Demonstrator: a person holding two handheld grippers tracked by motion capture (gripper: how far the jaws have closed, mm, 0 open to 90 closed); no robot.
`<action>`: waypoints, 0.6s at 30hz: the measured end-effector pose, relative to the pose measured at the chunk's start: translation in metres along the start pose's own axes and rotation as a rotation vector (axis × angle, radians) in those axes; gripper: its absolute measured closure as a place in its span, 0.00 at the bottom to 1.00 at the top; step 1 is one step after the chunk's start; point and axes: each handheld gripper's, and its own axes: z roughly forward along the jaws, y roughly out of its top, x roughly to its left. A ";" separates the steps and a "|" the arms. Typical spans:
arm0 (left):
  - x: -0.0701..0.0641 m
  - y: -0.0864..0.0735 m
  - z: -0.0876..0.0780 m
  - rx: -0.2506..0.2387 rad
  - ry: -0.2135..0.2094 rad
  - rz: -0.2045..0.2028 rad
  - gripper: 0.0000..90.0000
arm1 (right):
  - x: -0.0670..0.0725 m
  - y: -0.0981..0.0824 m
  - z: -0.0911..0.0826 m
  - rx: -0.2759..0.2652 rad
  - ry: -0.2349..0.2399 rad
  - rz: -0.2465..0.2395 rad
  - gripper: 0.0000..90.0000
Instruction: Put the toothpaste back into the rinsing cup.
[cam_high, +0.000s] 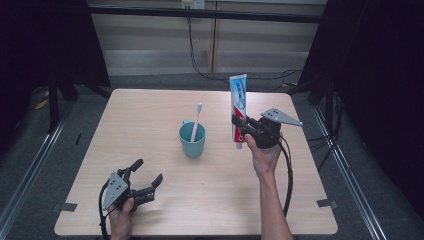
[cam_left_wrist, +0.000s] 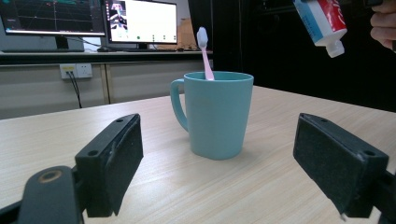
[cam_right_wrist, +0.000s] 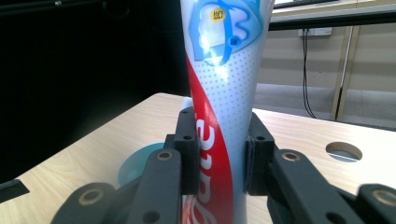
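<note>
While pinching the toothpaste tube (cam_high: 239, 100) low down, near the cap, holds the right claw (cam_high: 237, 125) just right of the cup (cam_high: 192, 141) and lifted off the surface (cam_high: 140, 125). Grips narrow, both pads pressed flat on the tube's sides in the right gripper view, probably to stop slipping without squeezing paste out. Carries the tube upright, cap end down and crimped end up, its cap about level with the cup's rim. Seems meant for lowering cap-first into the cup beside the toothbrush (cam_high: 196, 120). Leaves that toothbrush leaning inside the cup, bristles up, thereby freeing some room at the rim. Rests the left claw (cam_high: 148, 173) low at the surface, nearer the person than the cup and to its left, spread wide and holding nothing. Points it straight at the cup, as the left gripper view shows, likely ready for steadying the cup's wall or handle against a knock from the tube.
</note>
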 end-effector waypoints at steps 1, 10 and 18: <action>0.000 0.000 0.000 -0.001 -0.002 0.000 0.17 | 0.001 0.001 0.002 0.002 0.002 -0.004 0.80; 0.000 0.000 0.000 -0.003 -0.002 -0.003 0.17 | 0.013 0.010 0.014 -0.003 0.030 -0.021 0.80; 0.000 0.000 0.000 0.000 -0.001 -0.001 0.17 | 0.028 0.013 0.029 -0.007 0.067 -0.025 0.80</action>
